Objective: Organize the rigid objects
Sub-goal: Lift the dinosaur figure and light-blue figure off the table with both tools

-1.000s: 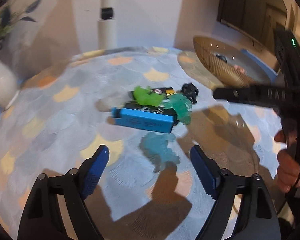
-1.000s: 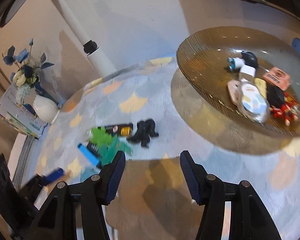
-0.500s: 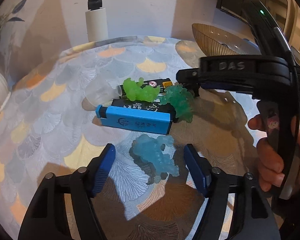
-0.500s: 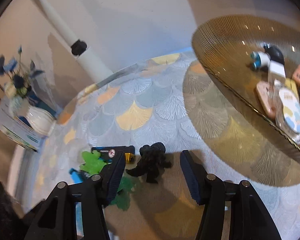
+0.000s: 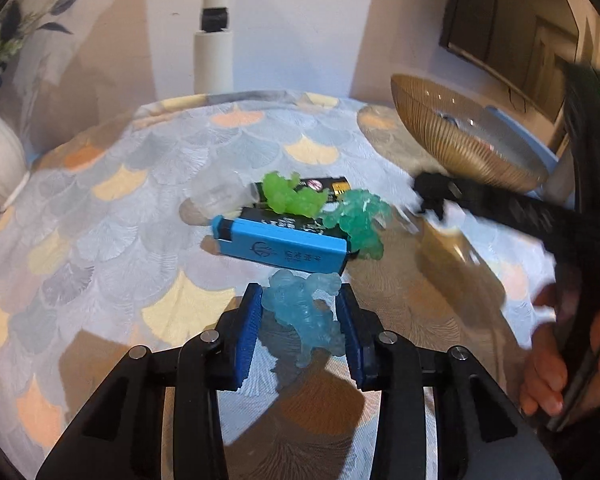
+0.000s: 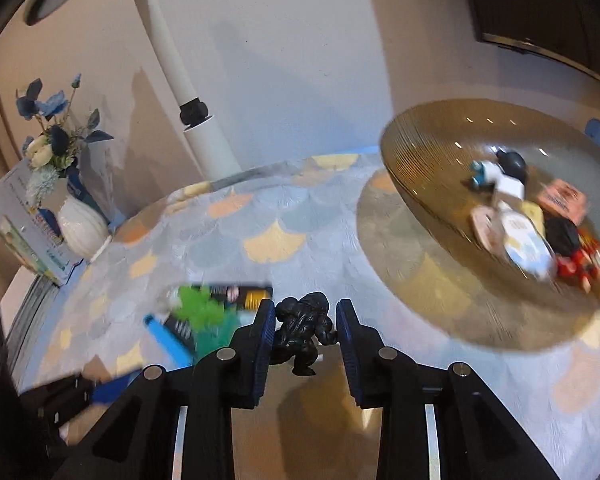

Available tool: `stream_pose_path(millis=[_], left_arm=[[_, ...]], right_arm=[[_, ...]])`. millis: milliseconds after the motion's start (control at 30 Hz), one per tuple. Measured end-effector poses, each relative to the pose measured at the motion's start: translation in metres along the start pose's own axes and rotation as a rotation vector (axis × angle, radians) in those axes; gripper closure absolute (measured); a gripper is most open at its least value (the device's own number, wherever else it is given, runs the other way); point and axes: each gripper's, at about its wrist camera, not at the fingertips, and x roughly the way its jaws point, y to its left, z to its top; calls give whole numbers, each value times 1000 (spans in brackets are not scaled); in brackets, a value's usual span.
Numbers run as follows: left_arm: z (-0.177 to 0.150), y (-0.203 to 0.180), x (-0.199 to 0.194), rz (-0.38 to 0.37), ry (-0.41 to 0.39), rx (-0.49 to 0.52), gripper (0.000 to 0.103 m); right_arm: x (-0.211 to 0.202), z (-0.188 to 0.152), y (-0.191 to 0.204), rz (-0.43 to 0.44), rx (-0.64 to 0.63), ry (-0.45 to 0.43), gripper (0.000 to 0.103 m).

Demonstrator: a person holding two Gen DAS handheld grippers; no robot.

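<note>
My left gripper (image 5: 299,291) has its blue pads on both sides of a translucent light-blue figure (image 5: 304,314) on the patterned tablecloth; the jaws are closing and touch it. In the right wrist view my right gripper (image 6: 305,306) is closing on a small black figure (image 6: 302,330), pads against its sides. Beyond the left gripper lie a blue box (image 5: 284,250), a bright green figure (image 5: 292,196), a teal figure (image 5: 360,220) and a flat black pack (image 5: 326,185). The amber ribbed bowl (image 6: 420,160) at right holds several small items.
A clear lump (image 5: 216,196) lies left of the green figure. A white vase (image 6: 82,226) with blue flowers stands at the table's far left edge, next to a stack of boxes. A white post (image 5: 214,60) rises behind the table. A hand (image 5: 552,368) holds the right gripper.
Both grippers have narrowed from wide open onto their figures. The left one advanced to the light-blue figure; the right one came down from the bowl side to the black figure.
</note>
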Motion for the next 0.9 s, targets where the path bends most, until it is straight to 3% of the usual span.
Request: stream_pose_path(millis=[233,400,600,833,900], left_arm=[[-12,0,-23,86,-70,-27,69],[-23,3,-35,143,-108,-53,69],[-23,9,-35,106,-113,-70,69],[-24,12,-35,70,-114,-77,68],[-24,14,-36,61,-117,-84,68]], right_arm=[[-39,-31,-8,-1,2,13,72],[-56,-55,1,10,-81,66,72],[-57,-74,24,15,-206,89,72],[-48,-74,19,16,-181,121,70],[-45,-74,19,11,-176,133,63]])
